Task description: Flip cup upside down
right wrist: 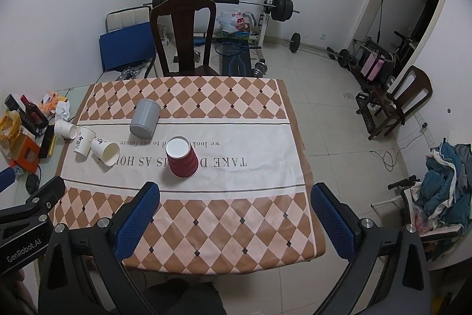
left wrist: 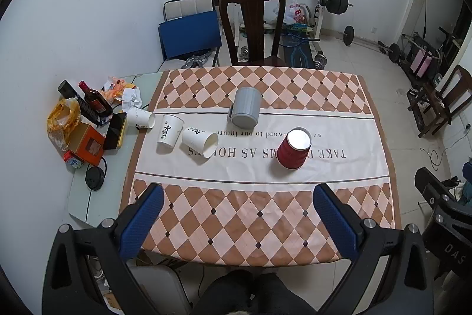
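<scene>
A red paper cup (left wrist: 293,149) stands upside down, base up, on the white band of the tablecloth; it also shows in the right wrist view (right wrist: 181,157). A grey mug (left wrist: 245,108) stands upside down behind it, seen too in the right wrist view (right wrist: 144,118). Three white paper cups sit at the left: one (left wrist: 168,133) upside down, one (left wrist: 200,142) on its side, one (left wrist: 141,117) on its side at the cloth's edge. My left gripper (left wrist: 237,194) is open and empty above the near checkered band. My right gripper (right wrist: 234,192) is open and empty, nearer than the red cup.
Clutter sits on the bare table left of the cloth (left wrist: 259,214): a dark bottle (left wrist: 96,99), an orange box (left wrist: 88,146), a yellow bag (left wrist: 63,115), a black cable puck (left wrist: 94,178). A dark wooden chair (left wrist: 253,25) stands behind the table. Gym weights lie beyond.
</scene>
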